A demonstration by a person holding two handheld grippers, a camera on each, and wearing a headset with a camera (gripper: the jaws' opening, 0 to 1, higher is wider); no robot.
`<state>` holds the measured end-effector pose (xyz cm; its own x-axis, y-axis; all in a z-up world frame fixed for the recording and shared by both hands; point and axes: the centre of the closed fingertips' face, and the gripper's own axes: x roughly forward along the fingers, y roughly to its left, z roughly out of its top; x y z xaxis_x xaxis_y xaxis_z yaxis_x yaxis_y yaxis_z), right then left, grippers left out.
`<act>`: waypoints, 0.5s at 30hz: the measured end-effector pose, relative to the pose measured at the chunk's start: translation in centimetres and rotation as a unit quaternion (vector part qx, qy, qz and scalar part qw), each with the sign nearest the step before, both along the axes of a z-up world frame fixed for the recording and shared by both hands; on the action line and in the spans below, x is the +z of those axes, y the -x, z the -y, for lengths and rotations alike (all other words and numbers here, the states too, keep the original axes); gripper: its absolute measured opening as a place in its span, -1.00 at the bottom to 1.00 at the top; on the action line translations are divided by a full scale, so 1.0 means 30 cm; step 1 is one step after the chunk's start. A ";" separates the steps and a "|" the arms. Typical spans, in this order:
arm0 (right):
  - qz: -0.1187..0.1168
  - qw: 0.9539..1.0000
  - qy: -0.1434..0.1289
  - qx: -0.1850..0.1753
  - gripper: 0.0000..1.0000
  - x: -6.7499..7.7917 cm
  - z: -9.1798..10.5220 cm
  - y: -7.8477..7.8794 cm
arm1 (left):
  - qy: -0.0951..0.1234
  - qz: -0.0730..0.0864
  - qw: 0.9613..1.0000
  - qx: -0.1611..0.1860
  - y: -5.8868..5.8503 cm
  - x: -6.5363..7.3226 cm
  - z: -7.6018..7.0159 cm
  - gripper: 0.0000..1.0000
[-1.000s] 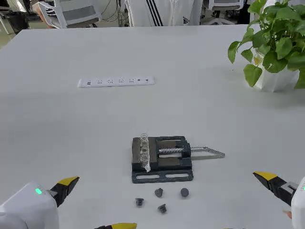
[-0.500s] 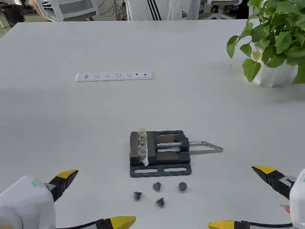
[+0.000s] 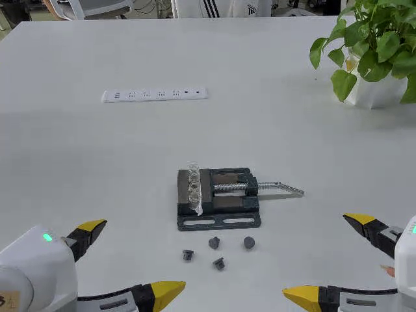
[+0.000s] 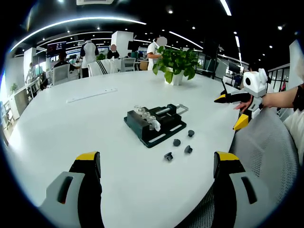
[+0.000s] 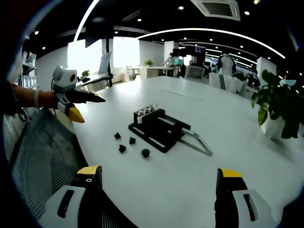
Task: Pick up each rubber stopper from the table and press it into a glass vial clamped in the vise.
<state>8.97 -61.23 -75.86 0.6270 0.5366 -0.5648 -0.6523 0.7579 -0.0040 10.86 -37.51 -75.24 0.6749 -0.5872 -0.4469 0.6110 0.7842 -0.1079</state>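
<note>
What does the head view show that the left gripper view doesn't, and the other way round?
Head view extra: the small green light on the white body of the left gripper. Left gripper view extra: the ceiling lights. Both share: the vise, its glass vials, four loose rubber stoppers on the table, the plant, the power strip, and the right gripper with its fingers apart.
</note>
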 end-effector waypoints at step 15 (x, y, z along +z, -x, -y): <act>0.005 1.000 -0.006 -0.008 0.99 0.001 0.011 -0.009 | -0.001 -0.001 1.000 -0.003 0.008 0.000 0.008 0.98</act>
<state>9.23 -61.57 -75.83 0.6410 0.5335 -0.5519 -0.6408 0.7677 -0.0022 10.61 -37.75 -75.23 0.6705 -0.5903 -0.4494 0.6156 0.7807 -0.1071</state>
